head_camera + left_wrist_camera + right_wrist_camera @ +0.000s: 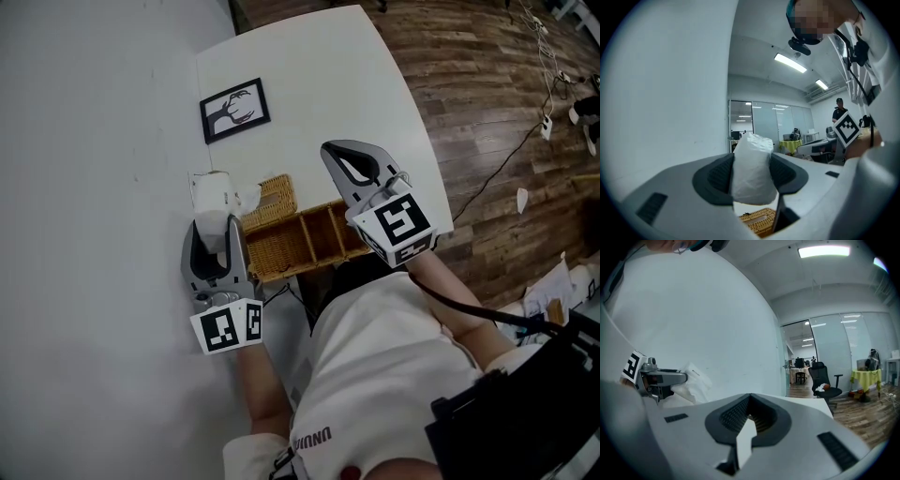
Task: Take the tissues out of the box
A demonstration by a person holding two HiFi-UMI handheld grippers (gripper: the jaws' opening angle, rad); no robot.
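Leftmost, close to the white wall, the left gripper (217,223) has its jaws partly apart and pressed on either side of a white tissue pack (752,168). The pack stands up between the pads, with its top poking out past the jaw tips. From the head view, the pack sits just left of the wicker box (281,246). The left gripper view shows woven wicker directly beneath the jaws. The box rests on the white table (319,84), with a woven section at its left end and open wooden compartments to the right. Farther back on the table, a black-framed picture (234,110) lies flat. To the right, the right gripper (352,167) hangs over the compartment end of the box. Its jaw tips meet and hold nothing, with only bare table showing through the slit behind them. Dark wood flooring (487,112) runs along the right side beyond the table edge.
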